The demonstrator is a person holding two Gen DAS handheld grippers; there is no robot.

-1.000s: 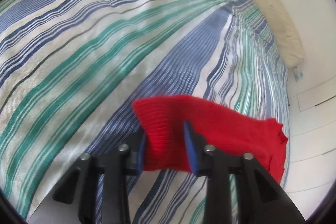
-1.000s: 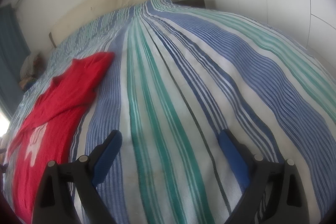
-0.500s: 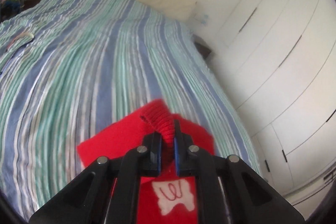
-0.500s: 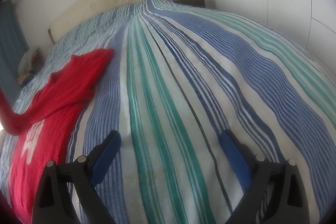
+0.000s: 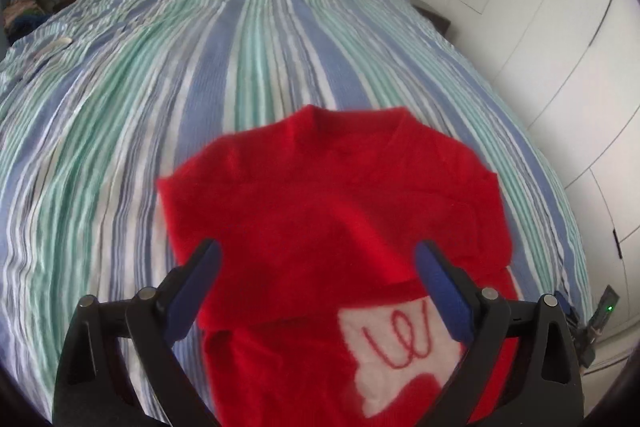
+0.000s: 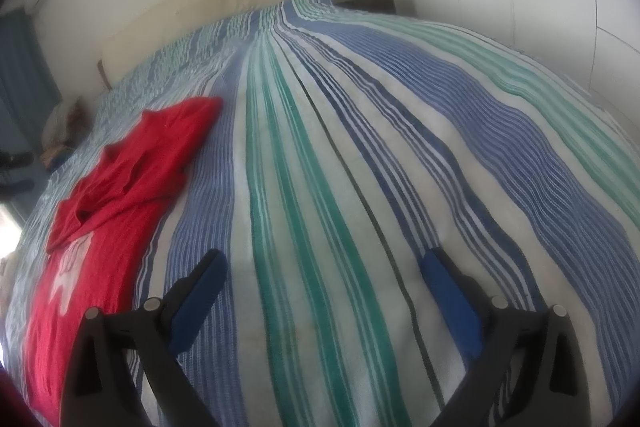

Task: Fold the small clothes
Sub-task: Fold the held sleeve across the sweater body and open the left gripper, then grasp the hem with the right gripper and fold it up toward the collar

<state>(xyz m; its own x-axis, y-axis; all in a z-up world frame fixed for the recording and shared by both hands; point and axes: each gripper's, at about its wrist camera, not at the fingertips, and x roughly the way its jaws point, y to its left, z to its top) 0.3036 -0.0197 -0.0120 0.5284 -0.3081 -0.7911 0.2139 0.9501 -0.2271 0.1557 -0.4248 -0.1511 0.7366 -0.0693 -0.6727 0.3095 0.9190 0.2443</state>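
1. The left tool (image 5: 316,279) hangs with its jaws spread wide and nothing between them, just above the red sweater (image 5: 340,203). The sweater lies on the striped bedspread (image 5: 168,75), one sleeve laid across the chest, just ahead of a white patch (image 5: 400,343).
2. That loose sleeve could slide back off the chest if a descending pad drags the knit sideways.
3. The right tool (image 6: 324,279) is also spread wide and empty, over bare bedspread. The sweater (image 6: 132,187) sits well off to its left, so a long reach across may snag the far sleeve or bunch the body.
4. Soft knit pinched too shallowly would likely slip out mid-fold, leaving a crooked edge.
5. The bedspread itself could get caught along with the sweater.
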